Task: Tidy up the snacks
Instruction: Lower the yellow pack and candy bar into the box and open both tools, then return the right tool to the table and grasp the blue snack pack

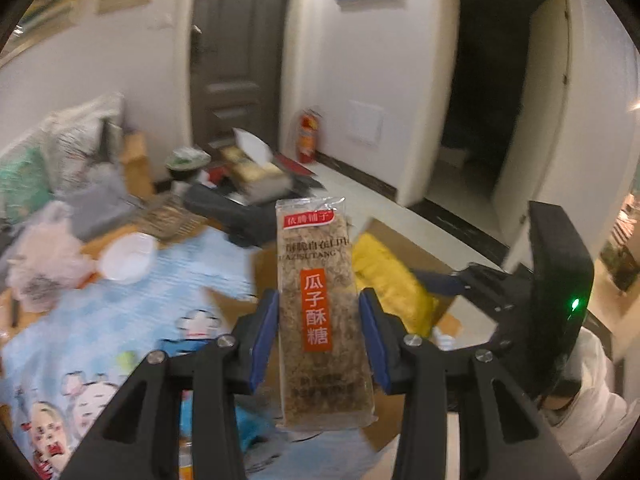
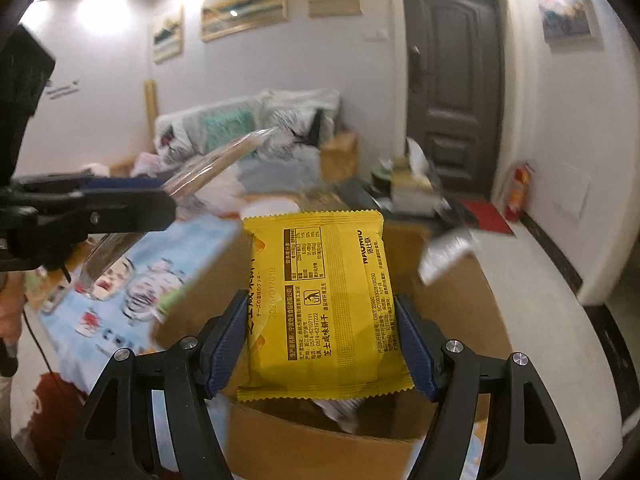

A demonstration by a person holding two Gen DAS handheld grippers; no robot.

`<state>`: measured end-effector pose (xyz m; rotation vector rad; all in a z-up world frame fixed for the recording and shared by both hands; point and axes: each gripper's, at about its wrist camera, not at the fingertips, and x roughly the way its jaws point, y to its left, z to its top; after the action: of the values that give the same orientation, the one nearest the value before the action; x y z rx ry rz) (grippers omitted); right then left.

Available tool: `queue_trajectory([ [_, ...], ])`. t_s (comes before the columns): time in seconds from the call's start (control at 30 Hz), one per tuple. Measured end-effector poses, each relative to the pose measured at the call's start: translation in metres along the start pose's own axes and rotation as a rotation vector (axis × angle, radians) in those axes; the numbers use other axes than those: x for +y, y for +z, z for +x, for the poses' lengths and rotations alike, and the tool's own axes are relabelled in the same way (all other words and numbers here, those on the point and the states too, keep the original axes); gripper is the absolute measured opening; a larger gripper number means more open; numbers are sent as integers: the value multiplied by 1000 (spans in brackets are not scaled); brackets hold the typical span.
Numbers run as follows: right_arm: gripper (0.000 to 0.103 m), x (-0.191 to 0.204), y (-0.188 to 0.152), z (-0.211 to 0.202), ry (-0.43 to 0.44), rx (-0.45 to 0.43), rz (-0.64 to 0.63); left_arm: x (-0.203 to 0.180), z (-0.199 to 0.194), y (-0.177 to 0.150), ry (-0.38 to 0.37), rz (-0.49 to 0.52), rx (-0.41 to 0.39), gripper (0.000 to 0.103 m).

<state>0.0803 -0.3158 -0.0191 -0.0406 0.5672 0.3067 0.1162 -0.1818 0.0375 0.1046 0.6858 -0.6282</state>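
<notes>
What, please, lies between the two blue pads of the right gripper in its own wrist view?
A yellow biscuit packet, printed back toward the camera, fills the gap between the right gripper's pads, which press its side edges. The right wrist view shows this.

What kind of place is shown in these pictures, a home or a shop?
Most likely the entrance area of a home. There is a dark panelled front door, framed landscape paintings on the white wall, and a red fire extinguisher standing on the floor beside the door.
</notes>
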Motion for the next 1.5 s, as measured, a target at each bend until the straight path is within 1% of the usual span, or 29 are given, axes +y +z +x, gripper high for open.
queue_trajectory([
  [0.07, 67, -11, -5, 11, -11, 32, 6, -7, 22, 0, -22, -13, 43, 38],
  [0.17, 66, -21, -13, 25, -20, 87, -2, -9, 50, 3, -28, -24, 98, 38],
  [0.3, 67, -26, -19, 38, -45, 133, -27, -17, 74, 4, -26, -37, 156, 38],
  [0.4, 67, -27, -22, 42, -57, 142, -40, -25, 83, 2, -27, -36, 184, 38],
  [0.47, 67, -28, -23, 43, -54, 145, -45, -25, 88, 2, -27, -38, 192, 39],
  [0.6, 67, -30, -25, 46, -59, 160, -55, -23, 88, 3, -26, -44, 188, 51],
  [0.67, 67, -29, -25, 44, -59, 161, -56, -19, 86, 5, -25, -40, 179, 53],
  [0.8, 67, -29, -24, 35, -55, 152, -50, -14, 72, 5, -17, -35, 158, 53],
  [0.87, 67, -28, -23, 32, -49, 146, -46, -8, 62, 6, -11, -41, 142, 55],
  [0.93, 67, -24, -21, 29, -39, 144, -46, -2, 49, 5, -1, -45, 117, 60],
  [1.07, 67, -14, -17, 20, -11, 124, -55, 18, 15, 0, 29, -63, 69, 60],
  [1.23, 67, 13, -3, 8, 70, 66, -70, 51, -29, -15, 111, -82, 19, 60],
  [1.37, 67, 48, 7, -1, 149, 21, -104, 82, -64, -37, 182, -110, -10, 60],
  [1.47, 67, 78, 10, -2, 221, 13, -132, 105, -84, -57, 221, -141, -20, 66],
  [1.5, 67, 91, 11, -1, 245, 16, -146, 113, -89, -64, 236, -149, -22, 70],
])
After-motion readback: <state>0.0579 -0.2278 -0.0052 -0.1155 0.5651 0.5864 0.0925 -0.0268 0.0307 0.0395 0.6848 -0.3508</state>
